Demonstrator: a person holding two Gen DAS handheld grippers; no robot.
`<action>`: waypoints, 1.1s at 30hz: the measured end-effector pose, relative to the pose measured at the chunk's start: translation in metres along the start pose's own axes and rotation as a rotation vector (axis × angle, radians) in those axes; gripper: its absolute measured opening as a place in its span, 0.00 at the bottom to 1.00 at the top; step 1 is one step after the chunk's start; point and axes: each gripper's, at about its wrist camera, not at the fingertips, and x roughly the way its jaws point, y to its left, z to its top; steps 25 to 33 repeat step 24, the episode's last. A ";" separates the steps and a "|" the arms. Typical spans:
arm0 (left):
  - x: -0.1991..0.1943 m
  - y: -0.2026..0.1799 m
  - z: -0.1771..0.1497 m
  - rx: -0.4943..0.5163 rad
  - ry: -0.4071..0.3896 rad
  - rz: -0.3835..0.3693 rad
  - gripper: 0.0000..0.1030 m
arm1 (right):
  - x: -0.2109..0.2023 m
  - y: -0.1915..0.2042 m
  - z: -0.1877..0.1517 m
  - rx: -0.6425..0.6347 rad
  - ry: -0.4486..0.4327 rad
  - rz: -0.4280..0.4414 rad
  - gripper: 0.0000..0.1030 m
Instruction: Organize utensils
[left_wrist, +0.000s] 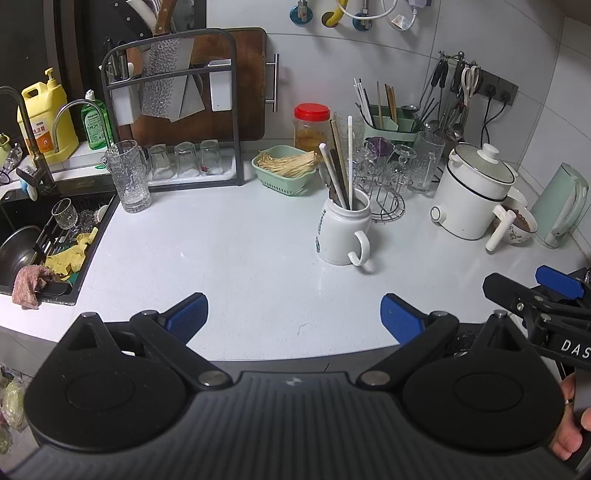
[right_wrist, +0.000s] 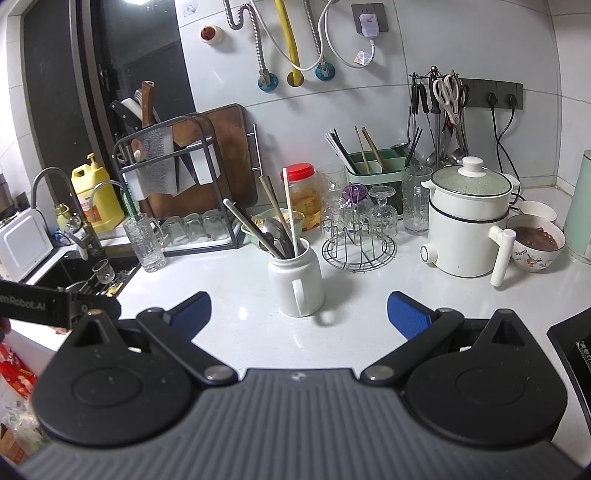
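A mug (left_wrist: 343, 229) holding utensils (left_wrist: 338, 173) stands mid-frame on the worktop (left_wrist: 221, 258); the sink (left_wrist: 33, 251) lies at left, a pot (left_wrist: 472, 195) at right, a glass rack (left_wrist: 384, 177) just behind the mug.

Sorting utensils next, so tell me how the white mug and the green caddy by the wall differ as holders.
The white mug is round, with a handle, standing alone mid-counter; the green caddy is boxy and sits back near the wall behind the glasses. The mug holds spoons and chopsticks leaning together in one opening; the caddy's chopsticks stand in separate groups. Both hold utensils upright.
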 end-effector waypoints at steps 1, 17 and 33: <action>-0.001 0.001 0.000 -0.001 -0.002 -0.001 0.98 | 0.000 0.000 0.000 0.002 0.000 -0.001 1.00; -0.002 0.005 0.000 -0.011 -0.001 0.005 0.98 | 0.001 0.003 -0.002 -0.002 -0.003 -0.003 1.00; 0.001 0.005 0.000 -0.001 0.011 0.000 0.98 | 0.005 0.005 -0.001 0.004 0.007 -0.008 1.00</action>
